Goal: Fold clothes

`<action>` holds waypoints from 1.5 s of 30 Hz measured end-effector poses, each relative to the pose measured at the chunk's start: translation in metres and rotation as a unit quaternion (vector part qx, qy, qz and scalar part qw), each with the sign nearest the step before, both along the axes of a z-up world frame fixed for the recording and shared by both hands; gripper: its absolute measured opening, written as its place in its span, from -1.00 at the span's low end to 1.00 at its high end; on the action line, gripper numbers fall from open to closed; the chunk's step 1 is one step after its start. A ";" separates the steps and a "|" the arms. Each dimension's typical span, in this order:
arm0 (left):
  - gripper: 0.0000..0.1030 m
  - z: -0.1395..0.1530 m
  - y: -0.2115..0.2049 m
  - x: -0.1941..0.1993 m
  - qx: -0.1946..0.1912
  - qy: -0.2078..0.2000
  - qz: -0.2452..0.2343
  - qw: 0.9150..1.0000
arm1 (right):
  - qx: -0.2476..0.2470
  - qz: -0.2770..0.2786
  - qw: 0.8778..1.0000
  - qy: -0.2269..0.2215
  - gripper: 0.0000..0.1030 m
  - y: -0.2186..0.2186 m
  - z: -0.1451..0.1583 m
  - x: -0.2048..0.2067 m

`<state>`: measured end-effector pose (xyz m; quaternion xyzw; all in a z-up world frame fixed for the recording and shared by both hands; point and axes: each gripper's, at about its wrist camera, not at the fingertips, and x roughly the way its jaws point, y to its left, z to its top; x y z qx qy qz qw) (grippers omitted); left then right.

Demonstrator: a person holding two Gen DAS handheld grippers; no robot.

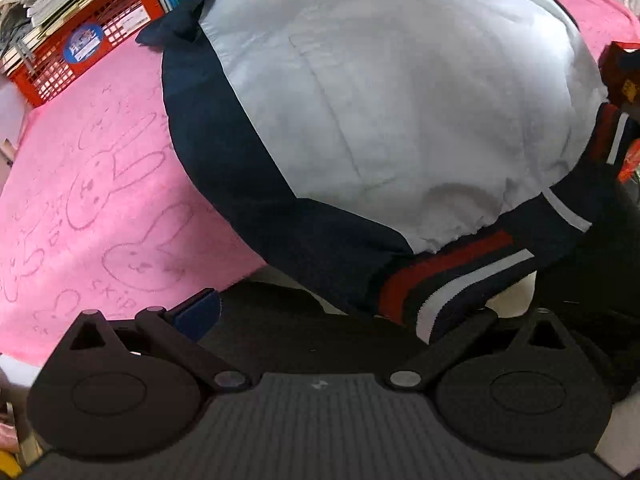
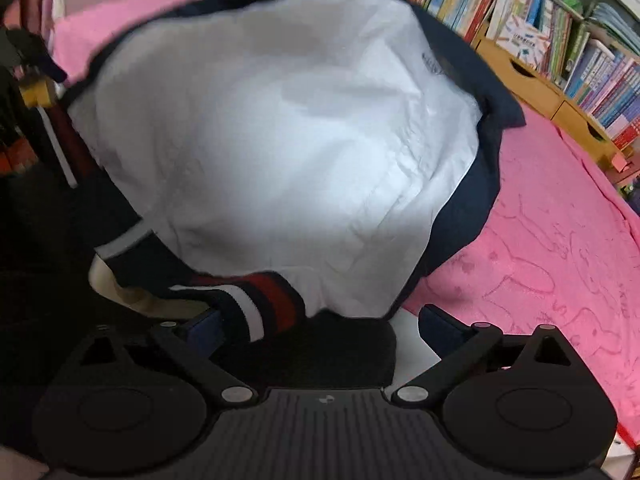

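Observation:
A navy jacket lies spread on the pink blanket with its white lining (image 1: pixel 384 92) facing up. Its red, white and navy striped hem (image 1: pixel 444 284) runs along the near edge. My left gripper (image 1: pixel 340 314) is open wide at that edge. Its left blue pad (image 1: pixel 198 314) is bare, and the striped hem lies over the right finger. In the right wrist view the same lining (image 2: pixel 272 152) fills the middle. My right gripper (image 2: pixel 320 330) is open wide too. The striped hem (image 2: pixel 256 304) drapes over its left finger, and the right pad (image 2: pixel 438 330) is bare.
A pink blanket (image 1: pixel 88 200) with rabbit drawings covers the surface on both sides of the jacket. A red crate (image 1: pixel 76 40) of books stands at the far left. Bookshelves (image 2: pixel 560 40) and a wooden drawer unit (image 2: pixel 532 84) line the far right.

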<state>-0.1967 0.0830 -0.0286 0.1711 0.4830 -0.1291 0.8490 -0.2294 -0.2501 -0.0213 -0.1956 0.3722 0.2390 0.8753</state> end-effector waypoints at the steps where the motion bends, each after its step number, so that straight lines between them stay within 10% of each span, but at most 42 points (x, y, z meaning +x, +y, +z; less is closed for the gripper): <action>1: 1.00 -0.002 -0.001 0.001 0.000 0.004 -0.001 1.000 | 0.022 0.008 1.000 -0.007 0.82 0.000 0.006 -0.001; 4: 1.00 -0.009 -0.002 0.006 -0.001 0.012 0.008 1.000 | 0.086 0.032 0.995 -0.027 0.46 0.001 0.025 -0.004; 10: 1.00 -0.018 -0.012 0.003 0.011 0.012 -0.001 1.000 | 0.062 0.132 0.988 -0.059 0.55 0.052 0.032 0.010; 20: 1.00 -0.015 -0.008 -0.003 0.002 0.014 -0.001 1.000 | 0.104 0.329 0.938 0.036 -0.12 0.200 -0.033 0.055; 27: 1.00 -0.008 0.013 -0.014 0.017 0.011 0.024 0.999 | 0.023 0.305 0.952 -0.010 -0.55 0.215 -0.061 0.069; 32: 1.00 0.047 0.035 -0.002 -0.008 -0.074 0.030 0.997 | 0.047 0.313 0.949 0.002 -0.28 0.182 -0.042 0.060; 35: 1.00 0.078 0.029 0.025 -0.045 -0.135 0.013 0.990 | 0.106 0.290 0.949 -0.059 0.43 0.134 0.004 0.063; 42: 1.00 0.072 -0.046 0.132 -0.077 -0.199 0.007 0.977 | 0.065 0.046 0.963 -0.259 0.99 0.079 0.075 0.154; 45: 1.00 0.053 -0.074 0.172 -0.081 -0.193 0.024 0.978 | 0.062 -0.062 0.960 -0.265 0.99 0.081 0.082 0.231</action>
